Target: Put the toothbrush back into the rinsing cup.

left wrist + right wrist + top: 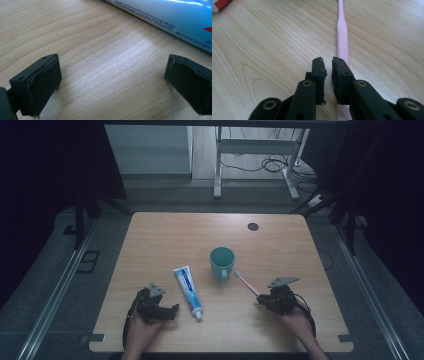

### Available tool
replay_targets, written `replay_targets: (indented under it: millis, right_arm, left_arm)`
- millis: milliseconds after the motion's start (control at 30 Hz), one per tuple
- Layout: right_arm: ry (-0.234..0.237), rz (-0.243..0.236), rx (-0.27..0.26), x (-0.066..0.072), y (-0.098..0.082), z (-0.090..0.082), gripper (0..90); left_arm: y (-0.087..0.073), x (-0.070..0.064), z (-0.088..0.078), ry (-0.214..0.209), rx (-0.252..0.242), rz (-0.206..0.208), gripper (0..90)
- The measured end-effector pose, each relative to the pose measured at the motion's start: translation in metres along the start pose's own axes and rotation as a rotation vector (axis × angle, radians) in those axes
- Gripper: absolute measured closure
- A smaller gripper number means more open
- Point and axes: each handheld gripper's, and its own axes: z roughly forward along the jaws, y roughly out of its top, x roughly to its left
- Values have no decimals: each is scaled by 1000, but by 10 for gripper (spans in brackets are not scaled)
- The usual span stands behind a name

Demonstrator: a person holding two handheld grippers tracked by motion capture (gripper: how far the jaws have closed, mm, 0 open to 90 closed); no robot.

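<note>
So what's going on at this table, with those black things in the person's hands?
A person holds a clamp-like tool in each hand over a wooden table. The right tool sits right over the handle of a pink toothbrush lying flat; its jaws are nearly together, with a narrow gap and nothing between them. The left tool rests wide open beside a blue toothpaste tube, not touching it. A teal cup stands upright near the brush head.

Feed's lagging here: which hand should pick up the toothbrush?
Right. Its tool sits over the toothbrush handle, jaws nearly closed with nothing between them. The left tool is open beside the toothpaste.
</note>
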Motion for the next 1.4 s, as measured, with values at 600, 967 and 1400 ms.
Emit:
replay_targets:
  millis: [600, 967, 1400]
  right_arm:
    - [-7, -34, 207, -12, 28, 0, 587]
    - [-23, -68, 377, -11, 56, 10, 597]
    - [-21, -77, 545, -9, 81, 33, 629]
  left_arm:
    - [0, 0, 0, 0, 1, -6, 11]
    - [0, 0, 0, 1, 1, -6, 11]
    - [0, 0, 0, 0, 1, -6, 11]
